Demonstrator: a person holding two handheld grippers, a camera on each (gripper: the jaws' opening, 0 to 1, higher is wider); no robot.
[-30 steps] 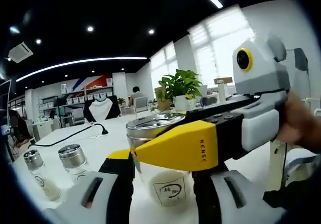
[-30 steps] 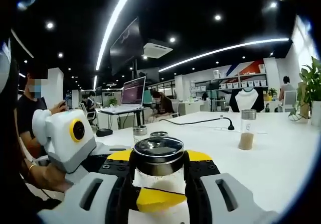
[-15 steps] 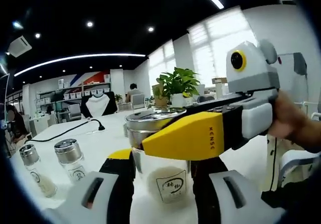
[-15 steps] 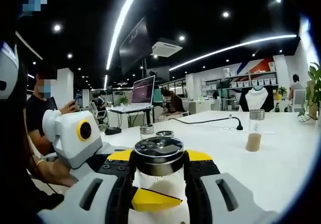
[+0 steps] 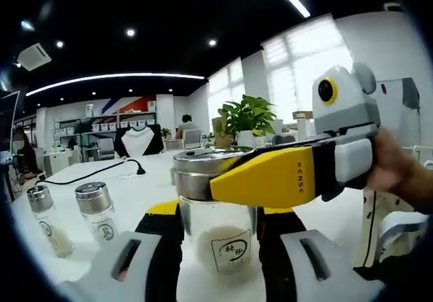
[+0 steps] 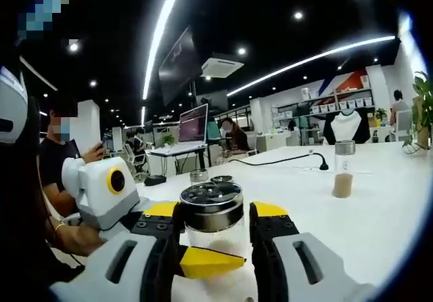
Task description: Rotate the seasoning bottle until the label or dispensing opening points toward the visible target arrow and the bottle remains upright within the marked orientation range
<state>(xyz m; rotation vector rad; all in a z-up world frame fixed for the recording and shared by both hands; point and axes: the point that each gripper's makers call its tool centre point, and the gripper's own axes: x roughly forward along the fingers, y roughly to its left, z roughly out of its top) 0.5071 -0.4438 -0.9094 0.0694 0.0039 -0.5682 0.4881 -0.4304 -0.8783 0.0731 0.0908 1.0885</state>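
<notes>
Bottle (image 5: 218,238): glass, steel cap, white grains inside, printed label facing the left gripper view; upright on the white table (image 5: 149,187).
Left gripper (image 5: 218,248): both black jaws pressed to the glass body, one each side, closed on the bottle.
Right gripper (image 6: 215,238): jaws flank the cap and neck; held closely, though contact on the far side cannot be confirmed. In the left gripper view its yellow jaw crosses just under the cap, a hand (image 5: 399,173) on its grip.
Shakers (image 5: 96,210): two small ones, side by side, just beyond the bottle.
Jar (image 6: 343,168): tall, brown contents, well apart on the table.
Cable (image 5: 95,172): black, across the far tabletop.
Plant (image 5: 247,118): potted, far edge, by the windows.
</notes>
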